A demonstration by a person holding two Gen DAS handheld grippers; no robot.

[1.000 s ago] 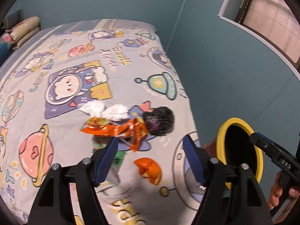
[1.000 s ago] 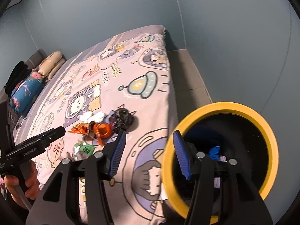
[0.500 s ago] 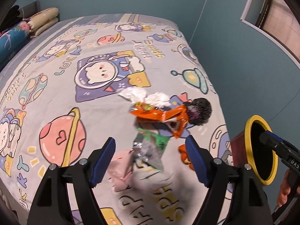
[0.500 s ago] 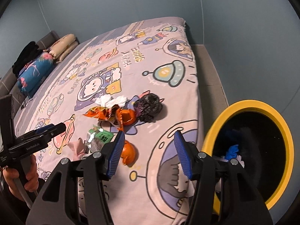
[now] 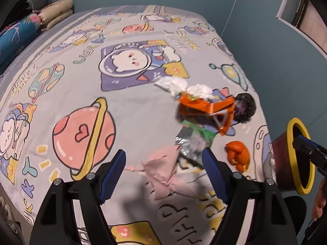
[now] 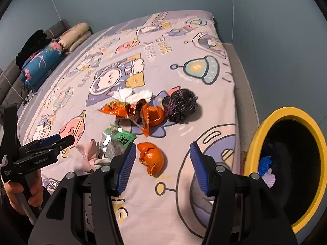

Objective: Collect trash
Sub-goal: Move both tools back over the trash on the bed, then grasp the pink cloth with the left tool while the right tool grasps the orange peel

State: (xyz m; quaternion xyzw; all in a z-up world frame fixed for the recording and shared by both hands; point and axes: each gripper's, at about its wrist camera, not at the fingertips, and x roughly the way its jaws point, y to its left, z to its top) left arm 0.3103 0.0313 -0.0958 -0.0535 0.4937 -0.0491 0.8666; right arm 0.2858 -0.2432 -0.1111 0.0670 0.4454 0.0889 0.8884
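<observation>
Trash (image 6: 143, 112) lies on the bed (image 6: 204, 122); both claws (image 5: 164, 175) (image 6: 162, 166) hover open, empty.

Left gripper (image 5: 164, 170) angled steeply down, blue pads (image 5: 114, 170) spread wide, nothing between them, nothing touched. Right gripper (image 6: 162, 166) likewise tilted down, jaws apart at a narrower gap, pads (image 6: 199, 168) bare and gripping nothing. In the right wrist view, left gripper seen from the side at the left edge, held by a hand (image 6: 19, 192) wrapped round its handle, fingers curled. In the left wrist view, tip of the right gripper showing at the right edge, with part of the hand (image 5: 318, 202) below it.
</observation>
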